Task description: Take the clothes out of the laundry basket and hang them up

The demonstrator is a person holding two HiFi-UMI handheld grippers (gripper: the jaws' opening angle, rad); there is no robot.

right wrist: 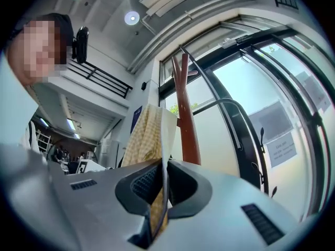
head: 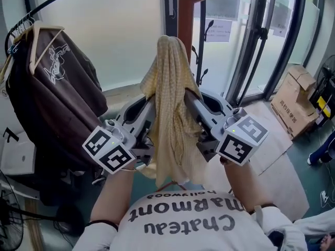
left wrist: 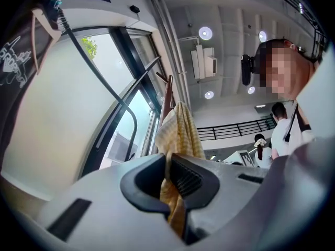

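Note:
A pale yellow checked garment [head: 171, 109] hangs in a long fold in front of me, held up between both grippers. My left gripper [head: 152, 106] is shut on its left side, and the cloth [left wrist: 180, 135] rises from between the jaws. On the garment's right side my right gripper [head: 187, 101] is shut too, with the fabric [right wrist: 149, 140] pinched between its jaws. A brown T-shirt [head: 57, 88] on a wooden hanger [head: 36, 38] hangs from the black rail [head: 47, 1] at the left. The laundry basket is not in view.
A reddish-brown coat-stand post [head: 185, 14] stands just behind the garment, before the window. A cardboard box [head: 296, 98] leans at the right by the glass door. Cables and a white box [head: 15, 158] lie on the floor at the left.

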